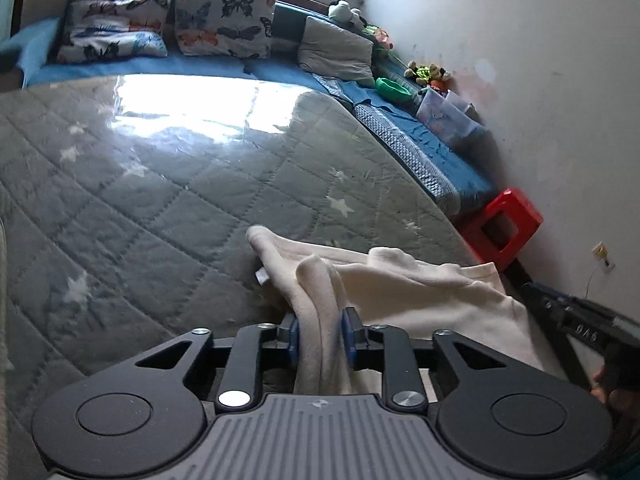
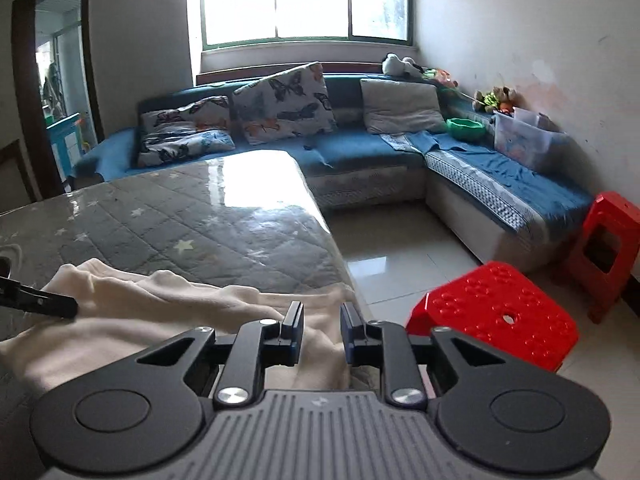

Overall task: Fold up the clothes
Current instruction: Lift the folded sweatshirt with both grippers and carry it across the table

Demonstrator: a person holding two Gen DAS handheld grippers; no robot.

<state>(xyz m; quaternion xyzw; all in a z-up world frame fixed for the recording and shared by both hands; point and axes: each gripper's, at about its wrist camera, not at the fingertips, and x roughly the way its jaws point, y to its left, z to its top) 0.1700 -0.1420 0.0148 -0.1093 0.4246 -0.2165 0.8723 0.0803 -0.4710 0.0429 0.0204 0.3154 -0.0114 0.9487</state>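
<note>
Garment: the cream garment (image 1: 420, 292) lies crumpled at the near corner of the table (image 1: 160, 200), on its quilted star-print cover under a glossy sheet; I judge the fold barely begun.
Left gripper: my left gripper (image 1: 322, 334) pinches a raised ridge of the cloth between its blue pads; I hold it there to lift an edge clear.
Right gripper: my right gripper (image 2: 321, 330) hovers over the garment's edge by the table corner, jaws narrowly apart, nothing pinched that I can see.
Hidden: the garment's near part is covered by the gripper bodies; I cannot tell sleeves from hem.
Around: a red stool (image 2: 496, 312) stands just beside the corner; the blue sofa (image 2: 360, 152) lies beyond.
</note>
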